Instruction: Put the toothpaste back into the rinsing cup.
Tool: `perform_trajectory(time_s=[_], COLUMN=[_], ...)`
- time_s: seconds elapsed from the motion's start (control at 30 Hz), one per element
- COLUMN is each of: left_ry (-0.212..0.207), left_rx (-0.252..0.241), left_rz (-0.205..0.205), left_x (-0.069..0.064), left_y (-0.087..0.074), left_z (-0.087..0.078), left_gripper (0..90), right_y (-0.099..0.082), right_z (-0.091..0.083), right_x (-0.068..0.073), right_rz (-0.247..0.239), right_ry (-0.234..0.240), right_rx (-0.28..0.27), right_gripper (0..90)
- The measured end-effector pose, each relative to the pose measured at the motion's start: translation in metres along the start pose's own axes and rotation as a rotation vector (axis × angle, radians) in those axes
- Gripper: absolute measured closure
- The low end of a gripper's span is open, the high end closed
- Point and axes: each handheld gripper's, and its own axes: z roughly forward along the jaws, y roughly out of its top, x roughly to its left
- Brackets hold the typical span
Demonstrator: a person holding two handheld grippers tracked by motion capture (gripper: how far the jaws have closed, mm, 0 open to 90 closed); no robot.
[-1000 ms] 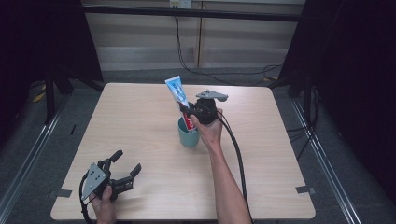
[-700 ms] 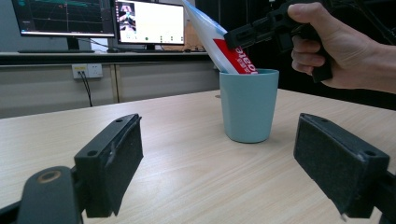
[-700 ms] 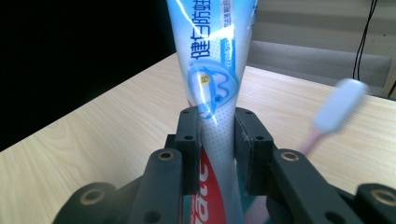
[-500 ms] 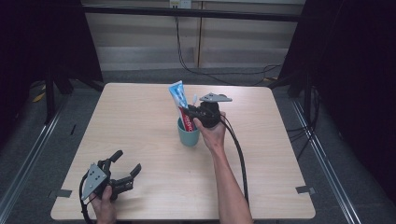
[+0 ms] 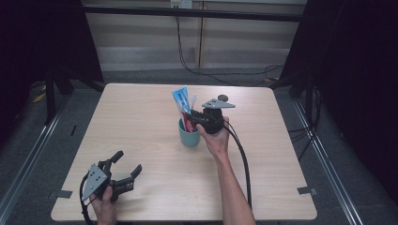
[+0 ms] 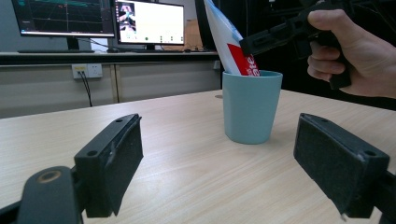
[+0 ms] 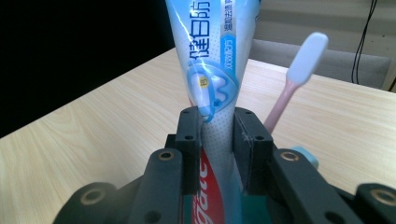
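over the cup [image 5: 188, 135] at table centre, my right gripper [image 7: 217, 130] clamps the tube [image 7: 212, 60] standing in it beside the brush [image 7: 299, 74]. left gripper [image 5: 123, 169] idles wide. next, i judge: lift straight up.

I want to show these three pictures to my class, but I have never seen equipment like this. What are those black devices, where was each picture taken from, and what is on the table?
A person sits at a wooden table, holding a hand-operated two-jaw gripper in each hand. The high view looks down from above. The other two pictures come from cameras riding on each gripper, looking along its jaws. The left gripper rests near the table's front edge, jaws open, holding nothing. The right gripper is shut on a toothpaste tube that stands in a teal cup mid-table. A pink toothbrush also stands in that cup.
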Motion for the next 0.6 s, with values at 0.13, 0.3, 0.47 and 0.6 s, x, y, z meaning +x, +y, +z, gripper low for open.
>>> perform_trajectory(time_s=[0.13, 0.3, 0.47, 0.6], left_ry=[0.0, -0.001, -0.001, 0.001], left_rx=[-0.001, 0.001, 0.001, 0.002], left_rz=[0.0, -0.001, -0.001, 0.0], left_x=[0.0, 0.0, 0.0, 0.0], left_y=[0.0, 0.0, 0.0, 0.0], left_z=[0.0, 0.0, 0.0, 0.0], left_gripper=[15.6, 15.5, 15.5, 15.5], right_y=[-0.007, -0.012, -0.012, -0.014], right_z=[-0.002, -0.008, -0.014, -0.016], right_x=[0.0, -0.003, -0.005, -0.007], right_rz=[0.006, 0.048, 0.046, 0.056], right_ry=[-0.002, 0.031, 0.023, 0.02], right_rx=[0.006, -0.036, -0.031, -0.027], right_gripper=[72.8, 82.5, 74.2, 66.1])
